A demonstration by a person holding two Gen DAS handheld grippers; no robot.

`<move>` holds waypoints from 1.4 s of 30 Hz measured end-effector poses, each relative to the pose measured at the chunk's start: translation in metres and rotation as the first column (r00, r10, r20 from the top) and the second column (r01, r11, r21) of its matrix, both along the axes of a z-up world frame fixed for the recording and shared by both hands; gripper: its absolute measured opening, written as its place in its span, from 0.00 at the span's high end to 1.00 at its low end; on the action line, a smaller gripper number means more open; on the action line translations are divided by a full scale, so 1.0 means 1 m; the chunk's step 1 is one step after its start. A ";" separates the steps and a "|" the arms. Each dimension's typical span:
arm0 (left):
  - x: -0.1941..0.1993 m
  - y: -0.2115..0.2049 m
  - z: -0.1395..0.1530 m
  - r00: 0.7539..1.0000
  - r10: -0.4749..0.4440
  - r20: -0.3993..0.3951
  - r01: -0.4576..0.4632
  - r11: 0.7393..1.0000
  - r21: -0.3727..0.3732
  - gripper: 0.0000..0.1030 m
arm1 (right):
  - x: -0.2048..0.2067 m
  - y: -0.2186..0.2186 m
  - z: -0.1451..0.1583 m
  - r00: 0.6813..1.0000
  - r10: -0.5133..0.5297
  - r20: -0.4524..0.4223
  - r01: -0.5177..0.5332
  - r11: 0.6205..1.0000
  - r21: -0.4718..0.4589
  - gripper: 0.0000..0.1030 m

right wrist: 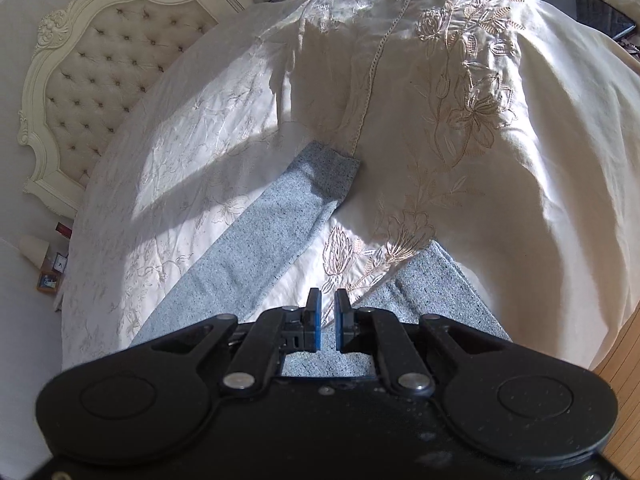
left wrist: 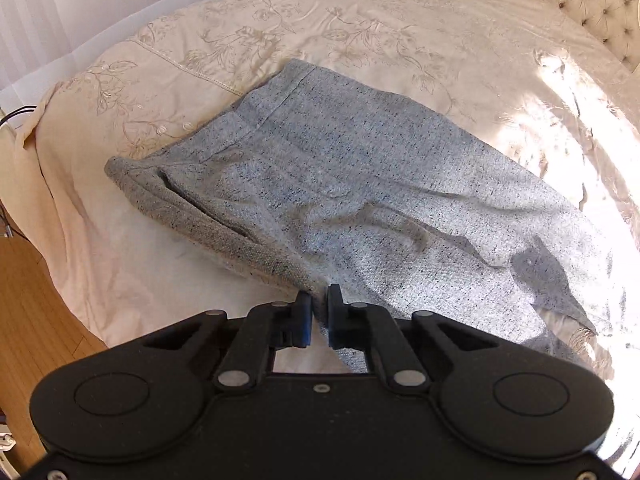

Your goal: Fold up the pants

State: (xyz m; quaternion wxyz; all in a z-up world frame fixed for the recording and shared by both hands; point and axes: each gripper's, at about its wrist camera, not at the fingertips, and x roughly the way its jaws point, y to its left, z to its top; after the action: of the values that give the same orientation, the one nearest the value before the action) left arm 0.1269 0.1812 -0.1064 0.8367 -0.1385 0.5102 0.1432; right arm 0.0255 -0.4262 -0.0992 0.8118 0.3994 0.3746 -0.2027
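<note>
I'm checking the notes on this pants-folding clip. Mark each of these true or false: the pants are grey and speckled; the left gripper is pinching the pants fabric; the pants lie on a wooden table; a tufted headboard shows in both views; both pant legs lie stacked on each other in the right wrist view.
1. The pants are grey and speckled. True.
2. The left gripper is pinching the pants fabric. True: cloth sits between its nearly closed pads.
3. The pants lie on a wooden table. False: they lie on a cream embroidered bedspread.
4. A tufted headboard shows in both views. True.
5. Both pant legs lie stacked in the right wrist view. False: they spread apart, with bedspread between them.
</note>
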 end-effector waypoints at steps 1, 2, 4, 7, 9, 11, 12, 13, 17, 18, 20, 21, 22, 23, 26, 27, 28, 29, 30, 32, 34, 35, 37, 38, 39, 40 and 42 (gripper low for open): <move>0.000 -0.001 0.001 1.000 0.001 -0.001 -0.001 1.000 0.003 0.91 | 0.000 -0.002 -0.001 1.000 0.001 -0.012 -0.001 1.000 0.008 0.87; 0.002 -0.002 0.000 1.000 -0.002 -0.001 0.002 1.000 0.006 0.91 | -0.002 -0.004 -0.004 1.000 -0.005 -0.025 0.006 1.000 0.015 0.84; 0.002 -0.004 0.000 1.000 -0.011 -0.008 0.011 1.000 0.019 0.91 | -0.011 -0.005 -0.013 0.998 -0.015 -0.054 0.018 0.999 0.047 0.70; 0.003 -0.007 -0.002 1.000 -0.016 -0.025 0.017 0.999 0.037 0.91 | -0.029 -0.002 -0.036 0.989 -0.039 -0.141 0.055 0.992 0.113 0.67; 0.004 -0.008 -0.004 0.999 -0.021 -0.036 0.023 0.999 0.048 0.91 | -0.046 0.004 -0.056 0.978 -0.062 -0.199 0.088 0.988 0.126 0.67; 0.003 -0.009 -0.004 0.999 -0.025 -0.045 0.028 0.998 0.060 0.91 | -0.060 0.009 -0.072 0.972 -0.086 -0.220 0.117 0.985 0.131 0.66; 0.004 -0.009 -0.004 0.999 -0.027 -0.047 0.030 0.998 0.063 0.91 | -0.065 0.011 -0.080 0.970 -0.099 -0.221 0.131 0.982 0.136 0.66; 0.004 -0.010 -0.003 0.998 -0.030 -0.048 0.033 0.997 0.067 0.91 | -0.068 0.013 -0.085 0.969 -0.107 -0.223 0.140 0.980 0.140 0.65; 0.004 -0.011 -0.001 0.998 -0.034 -0.048 0.037 0.996 0.080 0.91 | -0.073 0.016 -0.113 0.963 -0.145 -0.227 0.182 0.971 0.153 0.65; 0.004 -0.011 0.000 0.998 -0.032 -0.048 0.036 0.996 0.081 0.91 | -0.073 0.016 -0.117 0.963 -0.156 -0.220 0.194 0.968 0.162 0.64; 0.004 -0.012 0.000 0.998 -0.027 -0.049 0.031 0.996 0.083 0.91 | -0.072 0.014 -0.126 0.961 -0.183 -0.209 0.223 0.956 0.189 0.64; 0.005 -0.013 0.001 0.999 -0.023 -0.049 0.027 0.996 0.084 0.91 | -0.070 0.013 -0.131 0.960 -0.195 -0.202 0.237 0.949 0.210 0.64; 0.005 -0.014 0.001 0.999 -0.019 -0.048 0.023 0.996 0.086 0.91 | -0.069 0.012 -0.135 0.959 -0.205 -0.195 0.248 0.941 0.229 0.64; 0.006 -0.014 0.002 0.999 -0.017 -0.047 0.021 0.996 0.088 0.91 | -0.068 0.010 -0.137 0.958 -0.217 -0.185 0.260 0.931 0.255 0.64; 0.007 -0.016 0.010 0.999 -0.013 -0.030 0.016 0.995 0.094 0.91 | -0.064 0.007 -0.125 0.963 -0.231 -0.139 0.260 0.933 0.250 0.73; 0.007 -0.017 0.013 1.000 -0.014 -0.023 0.017 0.995 0.097 0.91 | -0.060 0.005 -0.116 0.966 -0.227 -0.124 0.250 0.940 0.231 0.86; 0.008 -0.018 0.017 1.000 -0.015 -0.016 0.017 0.995 0.101 0.91 | -0.058 0.004 -0.107 0.969 -0.218 -0.114 0.238 0.946 0.218 0.94; 0.009 -0.020 0.021 1.000 -0.015 -0.007 0.016 0.994 0.106 0.91 | -0.053 0.002 -0.092 0.975 -0.203 -0.096 0.218 0.955 0.199 0.94; 0.010 -0.021 0.025 1.000 -0.015 0.002 0.015 0.994 0.109 0.91 | -0.050 0.000 -0.080 0.979 -0.191 -0.075 0.202 0.961 0.187 0.94; 0.014 -0.023 0.032 1.000 -0.017 0.019 0.015 0.994 0.111 0.91 | -0.043 -0.005 -0.056 0.986 -0.165 -0.025 0.167 0.972 0.164 0.94; 0.021 -0.024 0.037 0.999 -0.019 0.027 0.016 0.994 0.111 0.91 | -0.033 -0.011 -0.037 0.990 -0.140 0.011 0.137 0.980 0.142 0.94; 0.026 -0.025 0.040 0.999 -0.018 0.032 0.015 0.994 0.109 0.91 | -0.026 -0.014 -0.028 0.991 -0.135 0.027 0.130 0.982 0.135 0.94; 0.038 -0.026 0.045 0.999 -0.019 0.040 0.015 0.995 0.102 0.91 | -0.015 -0.020 -0.018 0.989 -0.140 0.043 0.133 0.981 0.139 0.94; 0.046 -0.027 0.048 0.999 -0.021 0.047 0.016 0.995 0.098 0.91 | -0.007 -0.023 -0.015 0.988 -0.147 0.041 0.140 0.979 0.151 0.94; 0.052 -0.028 0.049 0.999 -0.023 0.050 0.018 0.995 0.097 0.91 | 0.000 -0.025 -0.013 0.987 -0.158 0.036 0.151 0.975 0.163 0.94; 0.062 -0.029 0.052 0.998 -0.026 0.050 0.021 0.995 0.099 0.91 | 0.007 -0.026 -0.011 0.985 -0.169 0.033 0.161 0.972 0.173 0.94; 0.083 -0.032 0.054 0.998 -0.037 0.053 0.032 0.995 0.098 0.91 | 0.027 -0.028 -0.010 0.983 -0.185 0.021 0.178 0.968 0.179 0.94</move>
State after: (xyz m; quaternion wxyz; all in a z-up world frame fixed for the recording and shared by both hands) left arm 0.2103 0.1494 -0.0525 0.8585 -0.0929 0.4817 0.1494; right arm 0.0528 -0.4542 -0.1096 0.7582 0.5061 0.3376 -0.2346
